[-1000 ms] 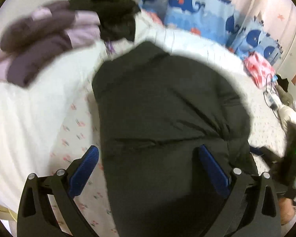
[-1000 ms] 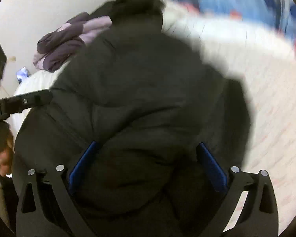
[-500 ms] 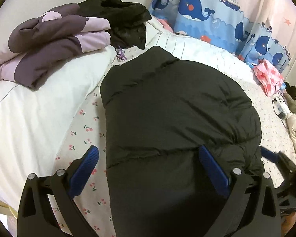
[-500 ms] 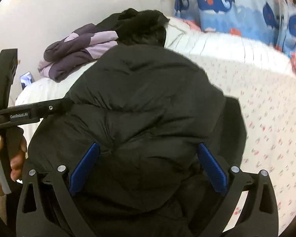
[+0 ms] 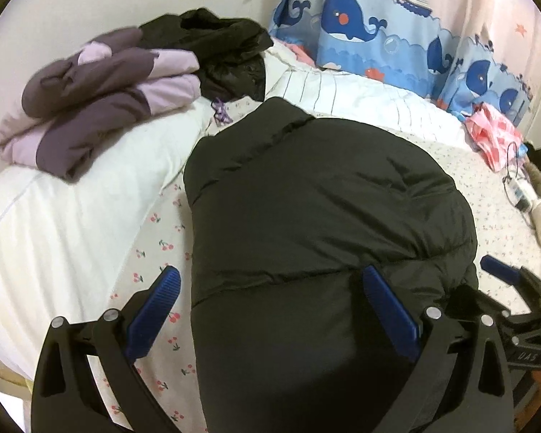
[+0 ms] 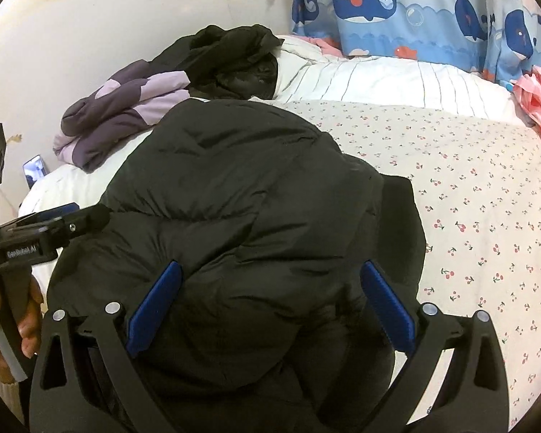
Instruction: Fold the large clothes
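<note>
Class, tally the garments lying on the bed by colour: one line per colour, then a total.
Black: 2, the puffer jacket and the crumpled black garment
Purple and lilac: 1, the folded purple garment
Pink: 1, the pink garment
Total: 4

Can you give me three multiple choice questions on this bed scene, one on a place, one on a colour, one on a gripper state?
1. Where does the purple folded garment lie?
A. on the white pillow at the bed's left
B. on the floor
C. on top of the black puffer jacket

2. What colour are the whales on the curtain?
A. red
B. dark blue
C. green

3. How stands the left gripper?
A. shut on the jacket
B. open
C. out of view

Answers: 1 A, it rests on the white pillow. 2 B, dark blue on light blue. 3 B, its fingers are spread wide over the black puffer jacket.
</note>
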`<action>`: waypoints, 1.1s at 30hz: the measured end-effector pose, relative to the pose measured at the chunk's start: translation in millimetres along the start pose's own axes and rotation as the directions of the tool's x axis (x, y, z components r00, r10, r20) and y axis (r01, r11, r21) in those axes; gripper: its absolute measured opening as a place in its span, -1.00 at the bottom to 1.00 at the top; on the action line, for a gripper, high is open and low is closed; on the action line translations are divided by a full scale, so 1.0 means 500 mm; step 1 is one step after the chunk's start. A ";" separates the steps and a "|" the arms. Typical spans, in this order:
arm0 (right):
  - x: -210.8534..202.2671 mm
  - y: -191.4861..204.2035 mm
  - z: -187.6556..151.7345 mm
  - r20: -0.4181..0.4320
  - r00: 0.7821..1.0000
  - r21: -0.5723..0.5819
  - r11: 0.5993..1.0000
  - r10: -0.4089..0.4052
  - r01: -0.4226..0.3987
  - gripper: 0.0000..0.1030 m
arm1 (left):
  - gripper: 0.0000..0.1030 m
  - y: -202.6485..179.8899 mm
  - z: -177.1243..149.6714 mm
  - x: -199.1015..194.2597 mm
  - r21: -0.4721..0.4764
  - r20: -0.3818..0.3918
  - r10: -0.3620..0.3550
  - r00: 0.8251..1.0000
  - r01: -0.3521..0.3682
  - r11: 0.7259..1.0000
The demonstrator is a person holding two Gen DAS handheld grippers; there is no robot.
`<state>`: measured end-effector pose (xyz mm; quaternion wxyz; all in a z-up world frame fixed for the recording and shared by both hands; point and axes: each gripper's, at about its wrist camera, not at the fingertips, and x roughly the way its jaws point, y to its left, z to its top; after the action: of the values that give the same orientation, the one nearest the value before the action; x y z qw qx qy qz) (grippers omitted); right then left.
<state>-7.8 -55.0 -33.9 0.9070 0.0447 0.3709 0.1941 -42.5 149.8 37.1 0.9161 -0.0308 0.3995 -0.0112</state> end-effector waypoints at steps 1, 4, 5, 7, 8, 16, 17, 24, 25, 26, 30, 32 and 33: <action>-0.003 0.000 0.000 0.002 1.000 -0.002 1.000 0.004 -0.004 0.86 | 0.89 -0.004 0.000 -0.003 0.007 0.003 0.001 1.000 -0.001 1.000; -0.002 0.003 0.001 -0.002 1.000 -0.008 1.000 0.002 -0.002 0.86 | 0.88 -0.021 -0.002 -0.008 0.031 0.008 -0.006 1.000 0.006 0.999; 0.000 0.003 0.001 -0.009 1.000 -0.006 1.000 -0.003 0.003 0.86 | 0.89 -0.025 -0.002 -0.007 0.037 0.006 -0.007 1.000 0.007 0.999; 0.002 0.001 0.000 -0.017 1.000 0.003 1.000 -0.001 0.001 0.86 | 0.88 -0.030 -0.002 -0.008 0.044 0.006 -0.002 1.000 0.002 0.999; 0.002 0.000 0.001 -0.018 1.000 0.008 1.000 -0.002 0.002 0.86 | 0.88 -0.033 -0.002 -0.009 0.049 0.008 0.004 1.000 -0.005 0.999; -0.008 0.000 0.003 0.008 1.000 -0.003 1.000 -0.023 0.023 0.86 | 0.89 -0.039 -0.005 -0.014 0.058 0.016 0.026 1.000 -0.027 0.998; -0.008 0.001 0.003 0.009 1.000 -0.004 1.000 -0.024 0.024 0.86 | 0.89 -0.039 -0.006 -0.015 0.058 0.016 0.027 1.000 -0.028 0.998; -0.007 0.004 0.002 0.004 1.000 -0.008 1.000 -0.022 0.022 0.86 | 0.89 -0.040 -0.006 -0.017 0.060 0.018 0.028 0.999 -0.029 0.998; -0.007 0.004 0.002 0.004 1.000 -0.009 1.000 -0.022 0.022 0.86 | 0.89 -0.040 -0.007 -0.017 0.059 0.018 0.028 0.999 -0.029 0.998; -0.007 0.006 0.001 0.005 1.000 -0.009 1.000 -0.022 0.023 0.86 | 0.88 -0.041 -0.007 -0.017 0.060 0.019 0.029 0.999 -0.031 0.998; -0.007 0.007 0.001 0.005 1.000 -0.012 1.000 -0.021 0.021 0.86 | 0.89 -0.041 -0.007 -0.020 0.063 0.025 0.032 0.999 -0.033 0.997; -0.007 0.008 0.001 0.004 1.000 -0.011 1.000 -0.020 0.021 0.86 | 0.88 -0.041 -0.006 -0.022 0.065 0.026 0.033 0.999 -0.035 0.997; -0.007 0.008 0.001 0.004 1.000 -0.011 1.000 -0.020 0.020 0.86 | 0.89 -0.041 -0.006 -0.022 0.065 0.027 0.034 0.999 -0.035 0.997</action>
<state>-11.1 -52.7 -30.2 0.9100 0.0362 0.3683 0.1869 -52.3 129.5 44.4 0.9218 0.0059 0.3875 -0.0080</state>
